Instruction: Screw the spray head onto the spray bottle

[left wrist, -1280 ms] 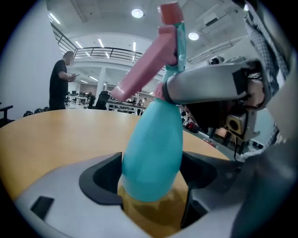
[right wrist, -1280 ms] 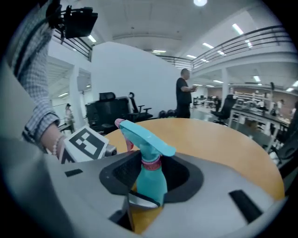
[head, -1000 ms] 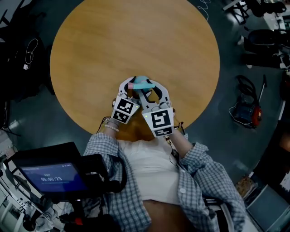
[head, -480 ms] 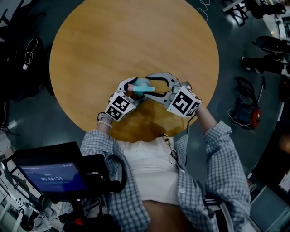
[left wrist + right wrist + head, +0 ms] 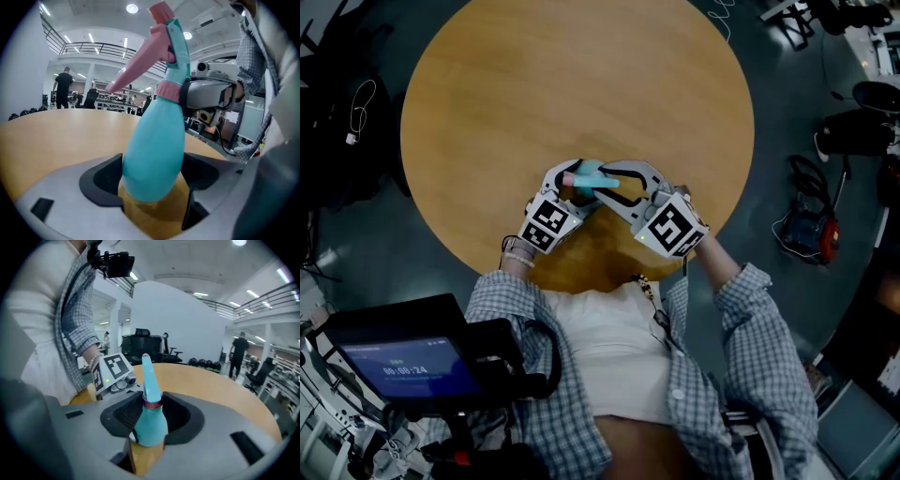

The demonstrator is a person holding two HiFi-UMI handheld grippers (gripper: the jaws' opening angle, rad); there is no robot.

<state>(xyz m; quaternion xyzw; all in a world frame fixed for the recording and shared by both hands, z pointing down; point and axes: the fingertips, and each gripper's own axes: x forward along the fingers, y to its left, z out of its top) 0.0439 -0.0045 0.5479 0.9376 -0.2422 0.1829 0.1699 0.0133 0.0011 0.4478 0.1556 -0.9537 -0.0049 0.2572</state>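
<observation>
A teal spray bottle (image 5: 591, 175) with a pink-and-teal spray head (image 5: 159, 42) stands tilted near the front edge of the round wooden table (image 5: 581, 84). My left gripper (image 5: 570, 180) is shut on the bottle's wide teal body (image 5: 154, 154). My right gripper (image 5: 611, 178) comes in from the right. Its jaws have just been closing and sit on the pink collar (image 5: 152, 404) under the spray head (image 5: 146, 373). In the left gripper view, a grey finger (image 5: 206, 93) of the right gripper presses that collar. The bottle's base is hidden behind my left gripper's jaws.
The table's near edge runs just behind both grippers, against the person's body. A dark screen (image 5: 403, 366) sits at lower left. A red-and-black device with cables (image 5: 811, 230) lies on the floor to the right. People and office chairs stand far off.
My right gripper swung out to the right of the bottle and rolled. Half a second ago its jaws stood wide; now they have closed in at the collar. The left gripper and bottle stayed put.
</observation>
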